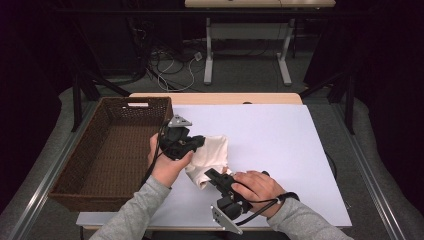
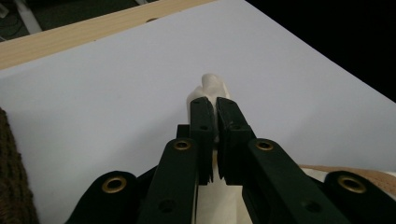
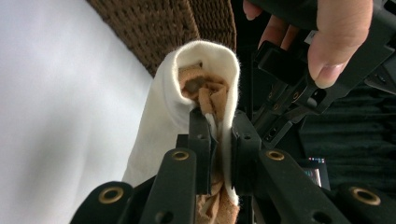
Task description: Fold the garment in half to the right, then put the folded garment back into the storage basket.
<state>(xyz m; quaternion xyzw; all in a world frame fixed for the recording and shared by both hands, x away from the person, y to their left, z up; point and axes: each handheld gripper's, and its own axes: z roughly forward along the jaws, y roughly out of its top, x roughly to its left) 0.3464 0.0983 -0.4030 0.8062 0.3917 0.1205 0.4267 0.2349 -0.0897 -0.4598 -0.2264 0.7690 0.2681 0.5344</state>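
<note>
At mid-frame, the cloth hangs pinched between both clamped tools: left hand-held gripper above, right hand-held gripper below, over the white desk, basket left.

The cloth is a soft, matt cream fabric with a slightly fuzzy nap along its folded edge; in the right gripper view its inner side looks tan and more ragged. The wicker basket is dark brown woven fibre, coarse and ribbed, without shine. The table carries a smooth, matt white sheet, and a strip of pale, lightly grained wood shows at its far edge. The left gripper and the right gripper are black plastic with a dull sheen, set with brass-coloured metal rivets. The person's sleeves are grey knit cloth.
</note>
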